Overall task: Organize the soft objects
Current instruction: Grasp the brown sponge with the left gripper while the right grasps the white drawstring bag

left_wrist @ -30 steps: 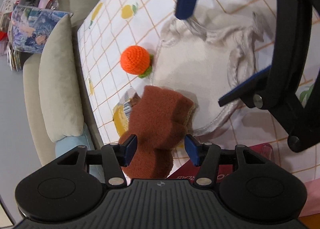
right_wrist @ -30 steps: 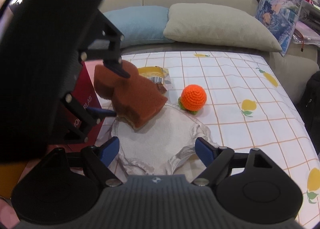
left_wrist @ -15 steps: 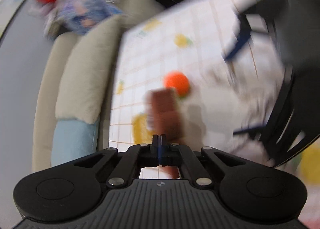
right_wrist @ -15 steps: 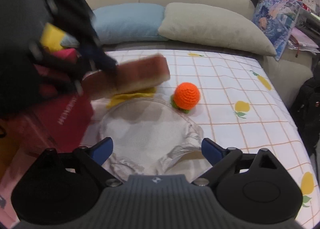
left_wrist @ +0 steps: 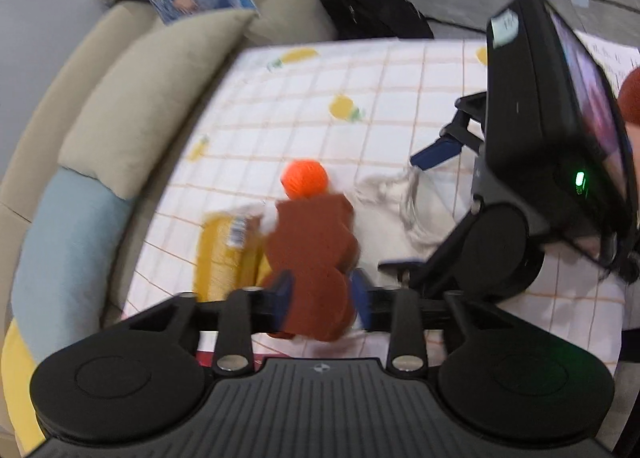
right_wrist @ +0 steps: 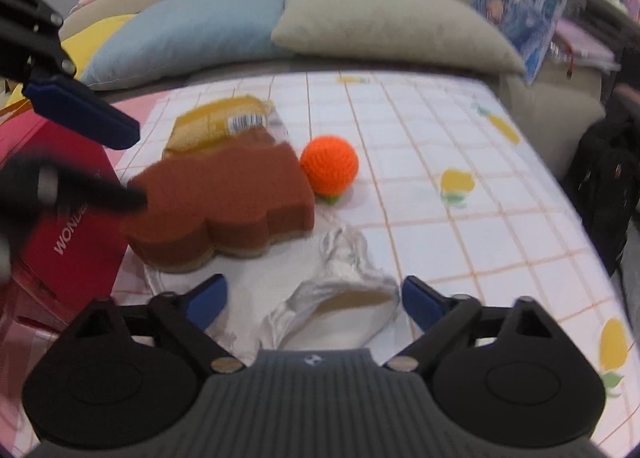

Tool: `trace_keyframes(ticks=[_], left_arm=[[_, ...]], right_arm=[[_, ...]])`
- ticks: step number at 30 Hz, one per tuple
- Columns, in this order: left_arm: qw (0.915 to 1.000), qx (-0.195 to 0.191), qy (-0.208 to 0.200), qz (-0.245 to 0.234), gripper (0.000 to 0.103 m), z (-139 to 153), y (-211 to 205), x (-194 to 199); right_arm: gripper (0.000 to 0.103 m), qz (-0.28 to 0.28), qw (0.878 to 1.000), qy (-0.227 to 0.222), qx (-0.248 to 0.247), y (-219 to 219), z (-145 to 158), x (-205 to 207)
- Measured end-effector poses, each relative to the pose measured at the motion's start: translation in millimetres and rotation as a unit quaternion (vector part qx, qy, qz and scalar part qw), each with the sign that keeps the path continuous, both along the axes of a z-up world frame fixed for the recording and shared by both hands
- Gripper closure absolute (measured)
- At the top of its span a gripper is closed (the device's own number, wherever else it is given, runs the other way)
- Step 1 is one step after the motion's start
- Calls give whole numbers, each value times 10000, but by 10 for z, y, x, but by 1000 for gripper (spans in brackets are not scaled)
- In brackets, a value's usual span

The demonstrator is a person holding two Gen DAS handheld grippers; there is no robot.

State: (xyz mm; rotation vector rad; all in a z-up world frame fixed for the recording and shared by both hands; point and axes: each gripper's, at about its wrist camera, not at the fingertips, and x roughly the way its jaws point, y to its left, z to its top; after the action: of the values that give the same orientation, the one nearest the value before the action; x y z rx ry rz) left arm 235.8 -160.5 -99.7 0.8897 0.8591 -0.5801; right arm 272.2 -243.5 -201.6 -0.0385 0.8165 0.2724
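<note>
Broadly, a tablecloth (right_wrist: 460, 242) with an orange grid and lemon prints covers the surface, and the rest is placed by the silver drawstring bag (right_wrist: 344, 298) lying on it. Beyond the cloth stands a sofa with a beige cushion (right_wrist: 384, 21) and a blue cushion (right_wrist: 180, 33). Left of the bag is a red box (right_wrist: 68, 242). Over the bag's far left part hangs the brown sponge (right_wrist: 224, 201), held at one end by the left gripper (left_wrist: 320, 294), its jaws partly closed against it. Behind the sponge lies a yellow packet (right_wrist: 216, 125). Just beyond the bag sits the orange crochet ball (right_wrist: 329, 165). The right gripper (right_wrist: 314, 300) is over the bag's mouth, jaws wide apart and empty.
</note>
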Motion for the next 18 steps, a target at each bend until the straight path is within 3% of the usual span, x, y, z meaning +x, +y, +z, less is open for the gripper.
trace_keyframes(ticks=[1, 3, 5, 8, 9, 13, 16, 18], left_arm=[[9999, 104, 36, -5, 54, -43, -1, 7], [9995, 281, 96, -78, 51, -117, -13, 31], [9992, 318, 233, -121, 43, -165, -14, 45], [9988, 370, 316, -74, 43, -219, -28, 67], [9988, 356, 324, -47, 43, -224, -25, 61], [9993, 145, 340, -52, 35, -185, -32, -7], [9988, -128, 469, -74, 27, -150, -109, -119], [9975, -349, 606, 32, 23, -172, -181, -163]], right_arm=[[19, -21, 10000, 57, 16, -15, -11, 14], [34, -78, 9999, 92, 55, -46, -24, 13], [46, -63, 10000, 68, 3, -42, -11, -3], [84, 13, 9999, 154, 48, -62, 22, -14], [90, 33, 9996, 252, 121, -84, 49, -21], [91, -360, 9961, 728, 352, -320, 135, -49], [91, -913, 9820, 1376, 917, -603, 115, -100], [91, -1182, 9737, 1480, 1270, -745, 97, -148]])
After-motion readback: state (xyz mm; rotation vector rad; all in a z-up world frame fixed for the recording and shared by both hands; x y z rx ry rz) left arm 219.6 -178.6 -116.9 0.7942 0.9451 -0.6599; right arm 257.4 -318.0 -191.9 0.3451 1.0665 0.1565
